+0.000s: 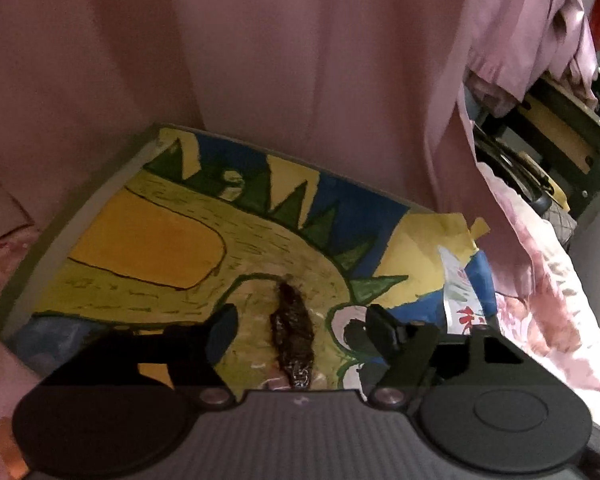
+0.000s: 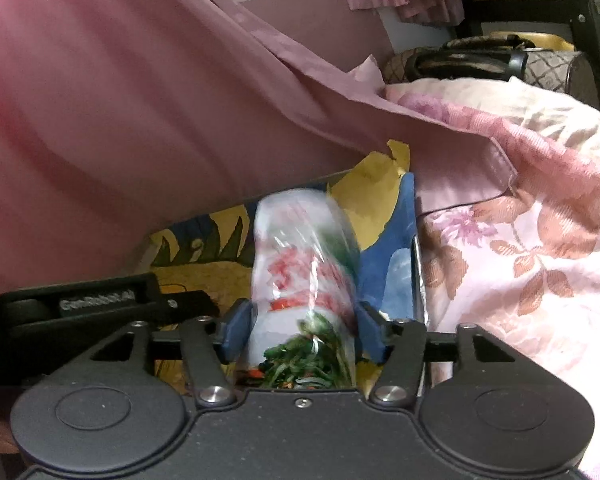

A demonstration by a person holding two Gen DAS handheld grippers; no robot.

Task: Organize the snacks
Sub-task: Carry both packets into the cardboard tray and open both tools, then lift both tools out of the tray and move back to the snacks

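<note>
1. Dark, glossy snack packet [image 1: 294,336] lies on the painted tabletop [image 1: 148,240], low centre of the left view, between the parted fingers of your left gripper [image 1: 300,328]; nothing is held.
2. White-and-green snack bag [image 2: 304,292] sits between the right gripper [image 2: 300,328] pads, jaws apart; contact cannot be confirmed.
3. Lift both grippers straight clear so neither snack drags.
4. Only the right view shows the bag's contents; only the left shows the whole painting.

Glossy dark crinkled plastic snack wrapper [image 1: 293,342] on matt painted paper sheet [image 1: 148,240]; behind sheet, smooth pink cloth curtain [image 1: 260,60].
</note>
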